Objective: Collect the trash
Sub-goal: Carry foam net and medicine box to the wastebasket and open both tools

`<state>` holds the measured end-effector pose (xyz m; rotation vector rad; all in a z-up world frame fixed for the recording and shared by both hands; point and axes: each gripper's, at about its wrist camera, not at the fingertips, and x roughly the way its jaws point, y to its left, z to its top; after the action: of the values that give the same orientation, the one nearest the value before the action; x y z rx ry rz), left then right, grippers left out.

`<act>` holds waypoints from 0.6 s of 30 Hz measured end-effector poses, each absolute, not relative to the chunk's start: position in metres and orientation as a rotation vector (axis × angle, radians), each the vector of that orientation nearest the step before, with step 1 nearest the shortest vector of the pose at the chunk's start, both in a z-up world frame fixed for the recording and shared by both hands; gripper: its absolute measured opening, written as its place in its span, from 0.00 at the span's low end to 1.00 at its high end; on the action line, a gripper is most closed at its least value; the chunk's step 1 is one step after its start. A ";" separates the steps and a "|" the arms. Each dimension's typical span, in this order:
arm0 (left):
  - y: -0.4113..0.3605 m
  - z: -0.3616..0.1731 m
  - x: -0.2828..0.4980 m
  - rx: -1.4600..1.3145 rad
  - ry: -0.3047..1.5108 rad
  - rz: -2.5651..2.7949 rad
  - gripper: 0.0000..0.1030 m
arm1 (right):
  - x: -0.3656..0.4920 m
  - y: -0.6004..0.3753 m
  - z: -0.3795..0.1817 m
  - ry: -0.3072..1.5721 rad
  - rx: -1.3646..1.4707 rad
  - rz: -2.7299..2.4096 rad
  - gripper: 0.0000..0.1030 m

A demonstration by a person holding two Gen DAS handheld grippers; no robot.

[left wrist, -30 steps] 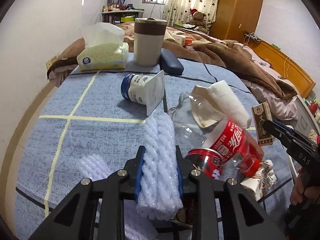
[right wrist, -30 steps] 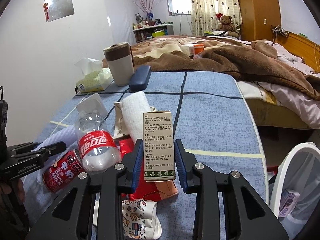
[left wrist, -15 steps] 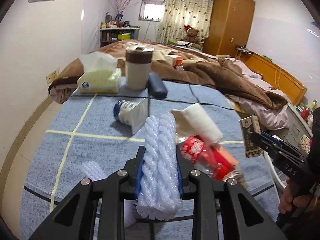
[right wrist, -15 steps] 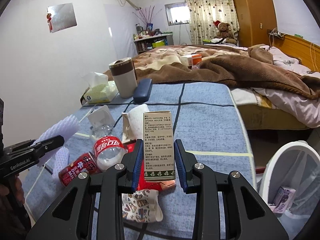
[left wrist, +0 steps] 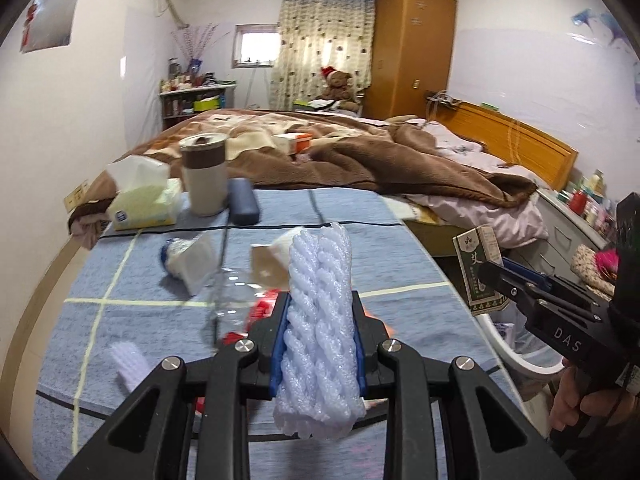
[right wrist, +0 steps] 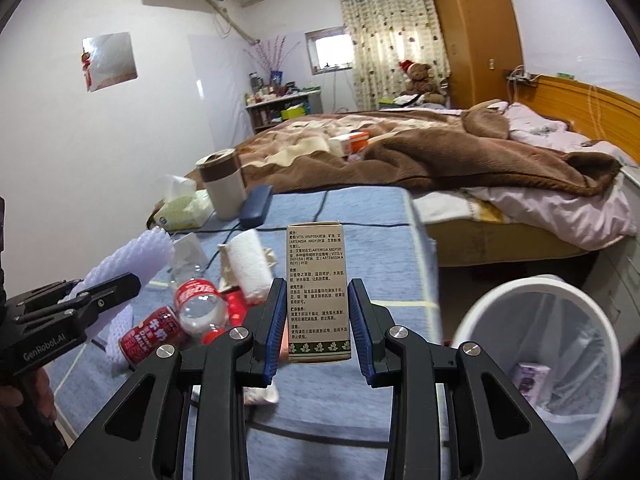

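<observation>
A ribbed white foam net sleeve (left wrist: 318, 320), soft and tube-shaped, is clamped upright in the left gripper (left wrist: 318, 344) above the blue table cloth (left wrist: 160, 308). The right gripper (right wrist: 319, 320) pinches a small printed cardboard box (right wrist: 319, 292), near a white mesh-lined bin (right wrist: 520, 300). Crushed bottle (right wrist: 198, 308) and red can (right wrist: 150, 334) lie on the cloth.

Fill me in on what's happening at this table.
A person is clearing rubbish off a blue cloth-covered table, one pair of tongs in each hand. The left tongs are shut on a white foam net sleeve. The right tongs hold a small printed cardboard box upright. A white bin with a liner stands beside the table. Bottles, a can and wrappers lie on the cloth.
</observation>
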<state>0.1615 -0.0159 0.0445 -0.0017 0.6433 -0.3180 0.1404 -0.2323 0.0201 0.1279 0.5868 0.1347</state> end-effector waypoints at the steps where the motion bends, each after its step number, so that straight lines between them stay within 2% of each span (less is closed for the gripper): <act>1: -0.022 0.045 0.161 0.000 0.643 -0.330 0.27 | 0.138 -0.236 0.022 0.581 0.132 0.126 0.31; 18: -0.138 0.048 0.141 0.101 0.607 -0.534 0.27 | 0.105 -0.317 0.025 0.563 0.175 -0.089 0.31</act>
<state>0.1412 -0.1379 0.0478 0.1007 0.6071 -0.5341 0.1052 -0.3169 0.0252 0.1754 0.5626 -0.0886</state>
